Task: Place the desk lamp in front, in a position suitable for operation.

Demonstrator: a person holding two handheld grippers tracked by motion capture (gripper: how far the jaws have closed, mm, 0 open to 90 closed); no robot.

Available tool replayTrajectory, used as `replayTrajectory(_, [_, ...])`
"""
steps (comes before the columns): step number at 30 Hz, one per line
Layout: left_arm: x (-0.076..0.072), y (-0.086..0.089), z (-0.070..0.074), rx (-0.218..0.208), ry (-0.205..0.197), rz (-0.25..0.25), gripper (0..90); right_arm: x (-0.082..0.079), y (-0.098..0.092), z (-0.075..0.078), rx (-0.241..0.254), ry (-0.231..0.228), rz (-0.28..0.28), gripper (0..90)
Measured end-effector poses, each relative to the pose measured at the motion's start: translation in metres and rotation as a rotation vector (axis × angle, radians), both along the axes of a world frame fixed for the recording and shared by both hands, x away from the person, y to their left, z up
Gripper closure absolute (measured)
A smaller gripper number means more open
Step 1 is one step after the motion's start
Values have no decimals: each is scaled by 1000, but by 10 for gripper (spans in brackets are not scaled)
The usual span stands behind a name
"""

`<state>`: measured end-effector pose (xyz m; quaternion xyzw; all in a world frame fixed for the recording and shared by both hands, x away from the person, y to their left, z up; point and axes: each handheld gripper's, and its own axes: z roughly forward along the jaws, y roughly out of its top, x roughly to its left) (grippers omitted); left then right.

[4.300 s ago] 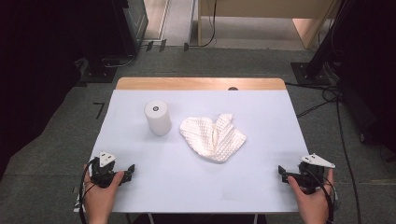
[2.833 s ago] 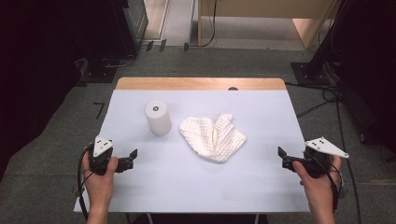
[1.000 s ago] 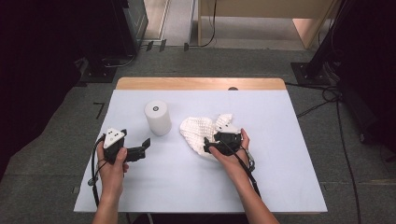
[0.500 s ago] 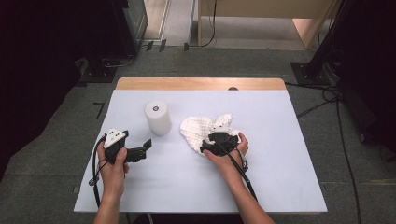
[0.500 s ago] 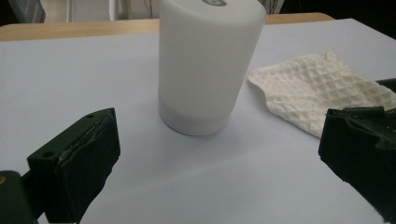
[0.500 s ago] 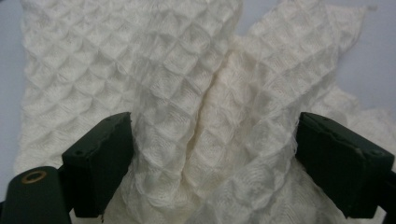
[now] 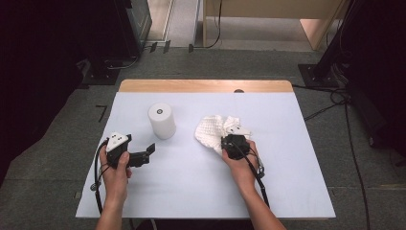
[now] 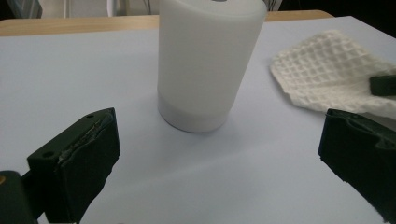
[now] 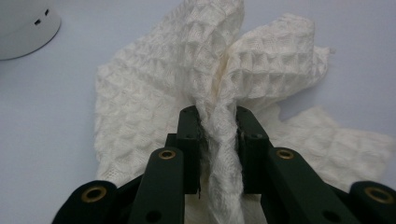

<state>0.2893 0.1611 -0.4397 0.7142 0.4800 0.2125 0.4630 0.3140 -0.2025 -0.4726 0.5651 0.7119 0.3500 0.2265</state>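
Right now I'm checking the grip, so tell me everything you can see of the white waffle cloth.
The white waffle cloth is a soft, cream-white textile with a raised square weave, crumpled and not flat. It lies on the table to the right of the white cylinder, apart from it. A fold of it is bunched upright and pinched between the jaws of the right gripper, which have just been closing on it. The rest spreads loosely on the tabletop around that fold.

The cloth (image 7: 214,133) is cream-white with a raised waffle grid of small squares. The cylinder (image 7: 161,120) is plain matte white. The table (image 7: 191,177) is pale lavender-white, with a light wood strip along its far edge. Both grippers' jaws are black; the left gripper (image 7: 143,155) carries a grey plate.
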Motion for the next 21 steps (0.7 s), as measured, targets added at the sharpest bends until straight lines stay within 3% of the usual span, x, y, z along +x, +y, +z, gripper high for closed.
replayTrajectory(6, [0, -2, 0, -1, -7, -3, 0, -15, -29, 15, -16, -44, -39, 746])
replayTrajectory(14, [0, -5, -1, 1, -10, -7, 0, -42, -76, 24, -12, -57, -99, 741])
replayTrajectory(19, [1, -7, -1, 5, -13, -9, 0, -50, -88, 24, -18, -61, -113, 739])
replayTrajectory(21, [1, -8, -2, 5, -13, -8, 0, -52, -92, 23, -21, -63, -119, 700])
